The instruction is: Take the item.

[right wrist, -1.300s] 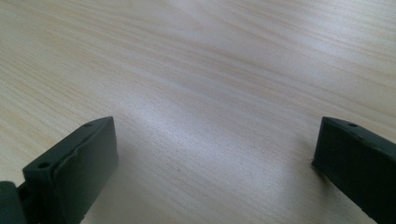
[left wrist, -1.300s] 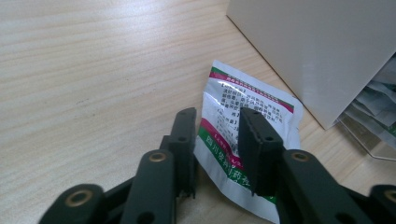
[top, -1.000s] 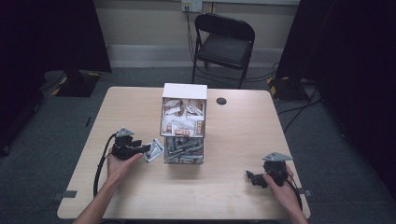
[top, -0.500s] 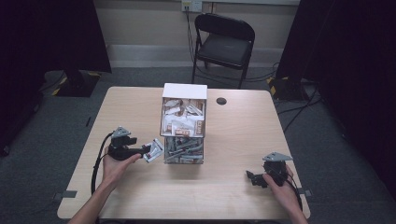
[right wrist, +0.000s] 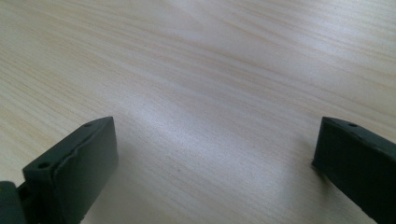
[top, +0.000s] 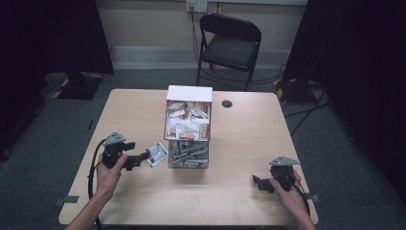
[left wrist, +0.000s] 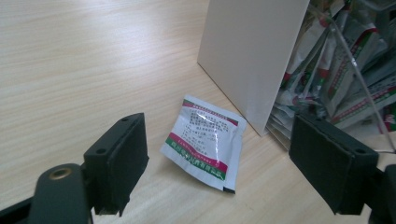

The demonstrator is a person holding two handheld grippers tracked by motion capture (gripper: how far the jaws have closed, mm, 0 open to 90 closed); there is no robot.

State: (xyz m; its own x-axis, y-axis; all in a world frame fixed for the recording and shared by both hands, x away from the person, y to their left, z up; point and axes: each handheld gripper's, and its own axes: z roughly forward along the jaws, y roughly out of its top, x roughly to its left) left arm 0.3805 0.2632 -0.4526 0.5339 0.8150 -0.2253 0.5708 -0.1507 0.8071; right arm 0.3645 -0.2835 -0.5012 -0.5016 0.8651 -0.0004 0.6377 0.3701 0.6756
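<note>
One sachet (top: pixel 157 154) lies loose on the table (top: pixel 239 201), just beside the lower left corner of the clear box (top: pixel 188 127) that holds many more like it. The left gripper (top: pixel 143 155) has just let it go: a second ago its jaws were pinched on the sachet near the box, and now they have been opening and stand wide, with nothing pressed between them. The gripper has also lifted and drawn back a little toward the table's left edge. My reading is that one packet has been taken out of the box and set down, so the drop-off is done and the left hand is free for the next pick.

The right gripper (top: pixel 258 182) sits where it was, near the table's front right corner, well apart from the box; its jaws are wide apart over bare wood with nothing in them.

The left gripper view gives what the high view cannot: the sachet (left wrist: pixel 204 142) is white with a red band, a green band and small print, lies flat with one corner turned toward the box's white side wall (left wrist: pixel 252 56), and touches neither jaw. The high view alone places both hands against the table's edges.
</note>
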